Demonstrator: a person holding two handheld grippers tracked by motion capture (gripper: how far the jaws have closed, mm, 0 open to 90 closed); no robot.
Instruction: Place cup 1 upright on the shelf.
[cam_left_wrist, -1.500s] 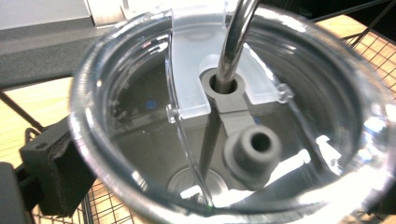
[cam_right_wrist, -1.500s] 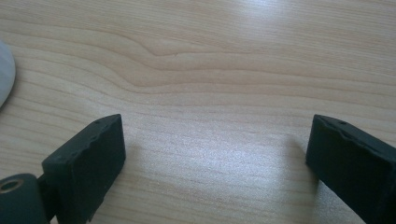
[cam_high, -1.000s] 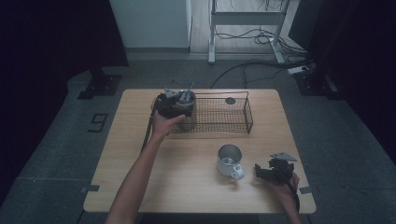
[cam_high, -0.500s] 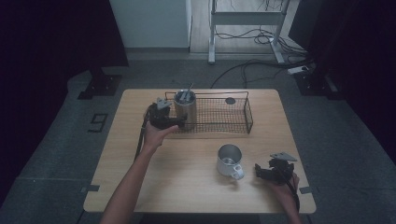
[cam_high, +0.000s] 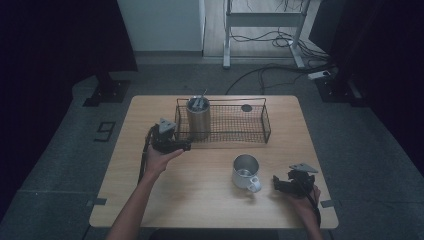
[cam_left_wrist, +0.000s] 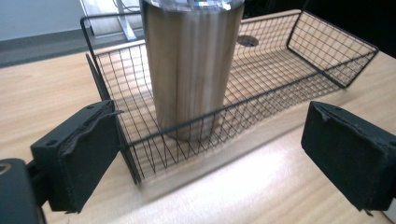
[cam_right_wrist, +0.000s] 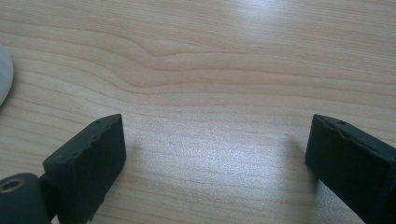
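— Tumbler (cam_high: 198, 117) first: which way does it lie from the left hand-held gripper (cam_high: 186, 145)?

— Straight ahead of it and a little to the jaws' left. In the left gripper view the jaws stand wide apart with nothing between them, and the tumbler (cam_left_wrist: 191, 65) rises just beyond them, behind the near wall of the wire basket (cam_left_wrist: 327, 28).

— So it's inside the basket, not beside it?

— Inside, at the end of the basket (cam_high: 263, 120) nearest this hand-held gripper, standing on the mesh floor. Its long axis is upright, so the open jaws face its side, apart from it, with the wire wall in between.

— And the other hand?

— The right hand-held gripper (cam_high: 276, 184) sits low over the table (cam_high: 200, 200), well apart from the basket. Its jaws are spread too, around bare wood in the right gripper view (cam_right_wrist: 217, 154).

— What's closest to that one?

— The mug (cam_high: 245, 170), upright on the table, just beyond the jaw tips and off to their left; its handle points back toward this hand-held gripper. A pale curved edge (cam_right_wrist: 3, 74) at the left border of the right gripper view is probably that mug.

— Which hand would take it, then?

— My guess is the right one: it is near the mug and aimed roughly at it. It would need to swing slightly leftward to bring the handle or rim between the jaws.
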